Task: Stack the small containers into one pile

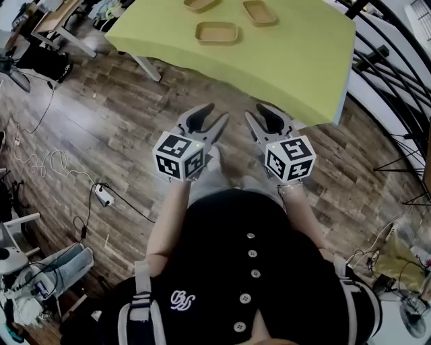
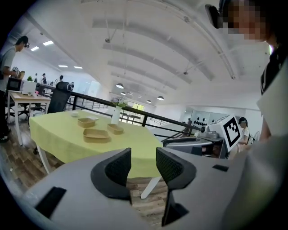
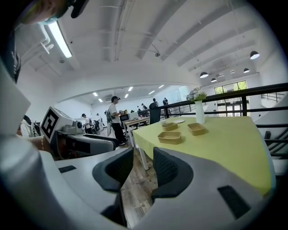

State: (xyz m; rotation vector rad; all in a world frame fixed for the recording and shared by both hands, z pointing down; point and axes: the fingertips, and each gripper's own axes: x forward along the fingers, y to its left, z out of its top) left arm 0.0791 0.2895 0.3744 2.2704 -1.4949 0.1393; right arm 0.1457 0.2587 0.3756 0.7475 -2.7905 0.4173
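Left gripper (image 1: 214,116) and right gripper (image 1: 258,113) both have their jaws apart with nothing between them, held side by side above the wooden floor (image 1: 101,101), short of the table (image 1: 296,67). Three small containers (image 1: 217,32) lie separate and unstacked on its yellow-green cloth, near a white vase (image 3: 199,117)

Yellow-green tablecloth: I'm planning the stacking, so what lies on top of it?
Three shallow tan rectangular containers, unstacked and apart, plus a white vase. The yellow-green tablecloth hides the tabletop itself.
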